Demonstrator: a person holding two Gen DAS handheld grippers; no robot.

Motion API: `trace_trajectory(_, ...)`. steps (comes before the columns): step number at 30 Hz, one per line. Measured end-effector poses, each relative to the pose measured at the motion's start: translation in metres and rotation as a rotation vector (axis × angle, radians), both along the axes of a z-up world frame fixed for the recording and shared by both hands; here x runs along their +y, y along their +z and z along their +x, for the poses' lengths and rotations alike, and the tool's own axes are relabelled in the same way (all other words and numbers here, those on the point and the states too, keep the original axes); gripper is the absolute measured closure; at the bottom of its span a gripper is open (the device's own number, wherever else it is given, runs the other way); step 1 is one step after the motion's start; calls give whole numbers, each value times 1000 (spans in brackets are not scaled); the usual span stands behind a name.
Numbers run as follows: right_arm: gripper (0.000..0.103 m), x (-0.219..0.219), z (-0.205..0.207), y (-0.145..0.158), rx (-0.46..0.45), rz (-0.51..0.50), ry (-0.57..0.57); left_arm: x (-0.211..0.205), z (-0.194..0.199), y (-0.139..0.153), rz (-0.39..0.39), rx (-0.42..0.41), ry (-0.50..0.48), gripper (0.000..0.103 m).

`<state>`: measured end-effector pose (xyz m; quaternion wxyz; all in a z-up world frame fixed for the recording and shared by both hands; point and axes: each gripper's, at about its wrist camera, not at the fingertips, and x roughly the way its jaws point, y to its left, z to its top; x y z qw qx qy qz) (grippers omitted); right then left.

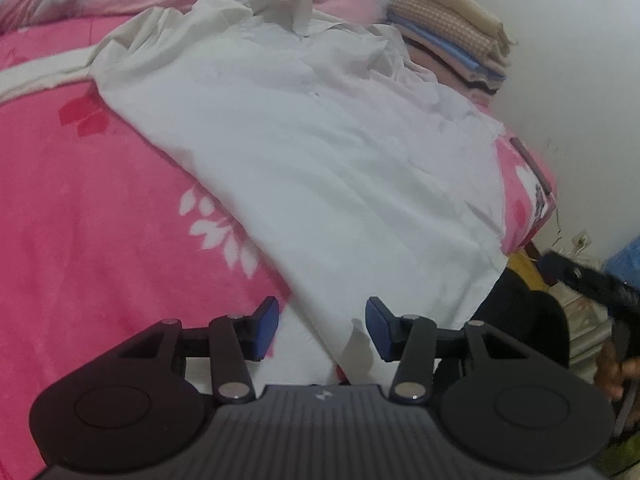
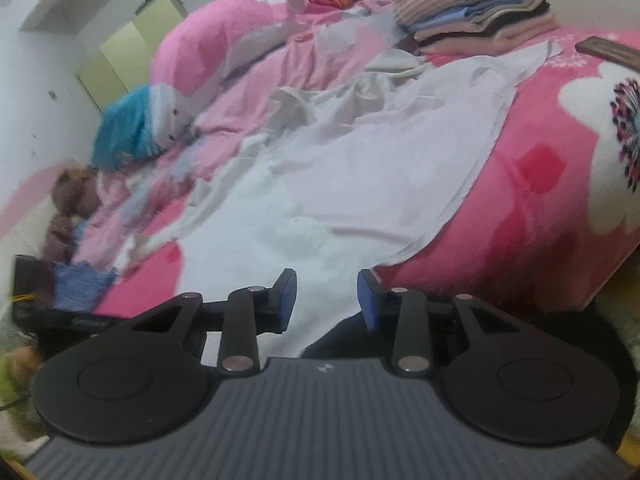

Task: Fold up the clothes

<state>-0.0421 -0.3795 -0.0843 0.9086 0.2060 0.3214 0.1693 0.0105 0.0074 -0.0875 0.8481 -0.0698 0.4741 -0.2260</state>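
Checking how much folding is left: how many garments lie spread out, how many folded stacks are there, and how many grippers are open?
White shirt, spread unfolded on the pink blanket: 1
Stack of folded clothes: 1
Open grippers: 2, left gripper and right gripper
Total: 4

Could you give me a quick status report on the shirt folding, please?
Left tongs open, right tongs open, both empty at the near hem. White shirt spread on the pink blanket, not yet folded. Folded stack behind the shirt, nothing blocking.

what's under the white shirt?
The white shirt lies spread on a pink floral blanket. Whatever is directly beneath the fabric is covered.
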Motion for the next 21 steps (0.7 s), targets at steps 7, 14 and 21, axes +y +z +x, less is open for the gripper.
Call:
trace_trajectory(7, 70, 21, 47, -12, 91, -187, 152, -20, -18, 21, 100, -219, -104, 47)
trace_trajectory(14, 101, 32, 45, -6, 109, -209, 248, -59, -33, 18, 125, -279, -387, 43)
trace_trajectory(21, 101, 33, 70, 22, 31, -7, 237, -88, -57, 3, 214, -340, -585, 41)
